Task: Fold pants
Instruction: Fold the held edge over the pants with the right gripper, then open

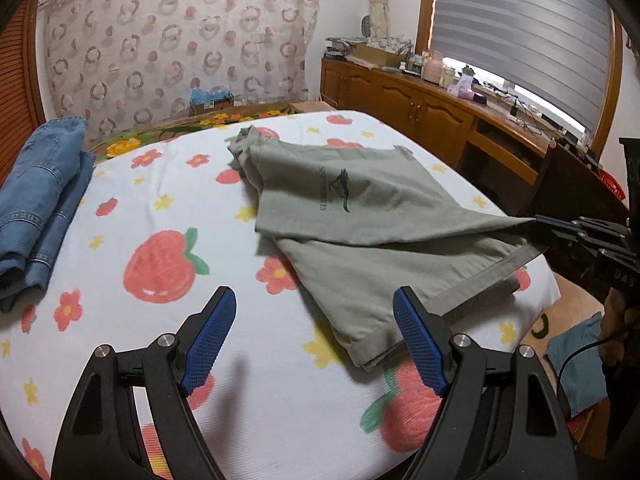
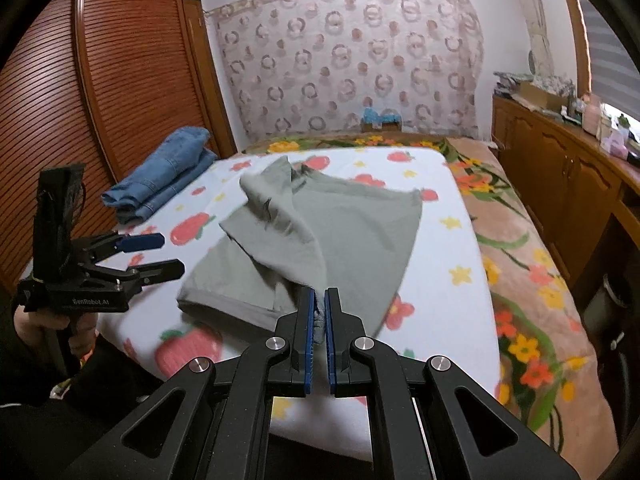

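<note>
Blue-padded left claw: nearest the left wrist camera, fingers spread wide apart and holding nothing, poised above the bedsheet just beside the near hem corner of the pants. Right claw: fingers drawn together and clamped on a bunch of grey-green fabric at the hem of the upper leg, which it lifts off the bed in a taut ridge running back toward the waist. Grey-green pants: short, cuffed, dark printed logo on one leg; lying mid-bed on the strawberry-and-flower sheet, waistband end crumpled at the far side, lower leg flat with its darker hem band toward the near edge. Handling, judged: light woven cloth, entirely limp, no stiffness to hold a crease unaided; it drapes and sags from any single pinch and will drag its lower layer along if pulled quickly; not fragile, not slippery against ribbed pads. Best holds appear to be the doubled hem bands and the waistband, where the cloth is thickest; the free near hem corner suits the empty claw, so both legs can be carried evenly. Also present: folded blue jeans at the far left of the bed, well apart; wooden sideboard along the right wall.
</note>
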A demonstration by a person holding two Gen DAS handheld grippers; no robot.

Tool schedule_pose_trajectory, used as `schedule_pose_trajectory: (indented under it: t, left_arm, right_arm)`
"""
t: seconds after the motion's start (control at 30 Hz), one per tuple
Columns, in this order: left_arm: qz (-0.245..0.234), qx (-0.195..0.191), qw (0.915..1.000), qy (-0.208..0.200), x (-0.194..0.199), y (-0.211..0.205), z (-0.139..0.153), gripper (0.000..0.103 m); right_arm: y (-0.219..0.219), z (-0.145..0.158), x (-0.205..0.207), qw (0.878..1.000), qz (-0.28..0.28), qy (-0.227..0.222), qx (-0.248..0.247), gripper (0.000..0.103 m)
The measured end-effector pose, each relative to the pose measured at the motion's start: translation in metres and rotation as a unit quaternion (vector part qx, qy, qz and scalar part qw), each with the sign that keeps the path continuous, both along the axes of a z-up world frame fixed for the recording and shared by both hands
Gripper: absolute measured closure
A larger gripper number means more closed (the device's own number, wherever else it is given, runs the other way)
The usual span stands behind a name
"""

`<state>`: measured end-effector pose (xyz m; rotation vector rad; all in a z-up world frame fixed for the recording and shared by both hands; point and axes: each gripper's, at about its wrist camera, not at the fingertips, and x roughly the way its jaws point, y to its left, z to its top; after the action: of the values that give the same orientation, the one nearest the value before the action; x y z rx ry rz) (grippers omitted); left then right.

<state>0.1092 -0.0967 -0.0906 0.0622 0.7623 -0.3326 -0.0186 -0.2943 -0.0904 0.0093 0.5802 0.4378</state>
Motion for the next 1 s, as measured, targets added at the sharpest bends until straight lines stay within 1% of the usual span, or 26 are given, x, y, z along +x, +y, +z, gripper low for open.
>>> schedule_pose_trajectory:
  t: [0.13, 0.3, 0.6, 0.73, 0.8, 0.87, 0.93, 1.0]
  left_arm:
    - [0.0, 0.013, 0.9999, 0.006, 0.0, -0.005, -0.008, 0.022]
    - [0.004, 0.015, 0.9997, 0.018, 0.003, -0.003, -0.015, 0.022]
    - [0.003, 0.01, 0.9992, 0.039, 0.004, -0.004, -0.027, 0.022]
    - [0.005, -0.004, 0.999, 0.045, 0.006, 0.0, -0.029, 0.022]
    - [0.005, -0.006, 0.999, 0.043, 0.005, -0.001, -0.03, 0.022]
    - [0.005, -0.003, 0.9991, 0.041, 0.005, -0.002, -0.03, 0.022]
    - [0.005, -0.004, 0.9992, 0.039, 0.005, -0.002, -0.031, 0.021]
    - [0.004, -0.005, 0.9992, 0.039, 0.005, -0.001, -0.031, 0.021]
  right_arm:
    - [0.002, -0.006, 0.005, 1.0, -0.006, 0.018, -0.007, 0.098]
    - [0.005, -0.006, 0.017, 0.999, -0.01, 0.043, -0.004, 0.098]
    - [0.003, 0.008, 0.015, 0.999, -0.011, 0.042, -0.005, 0.098]
    - [0.006, 0.01, 0.01, 0.999, -0.018, 0.033, -0.015, 0.095]
    - [0.006, 0.012, 0.009, 0.999, -0.024, 0.028, -0.022, 0.091]
    - [0.005, 0.012, 0.012, 0.999, -0.03, 0.024, -0.027, 0.08]
    - [0.006, 0.013, 0.013, 0.999, -0.031, 0.019, -0.031, 0.075]
    - [0.009, 0.015, 0.016, 0.999, -0.03, 0.019, -0.033, 0.074]
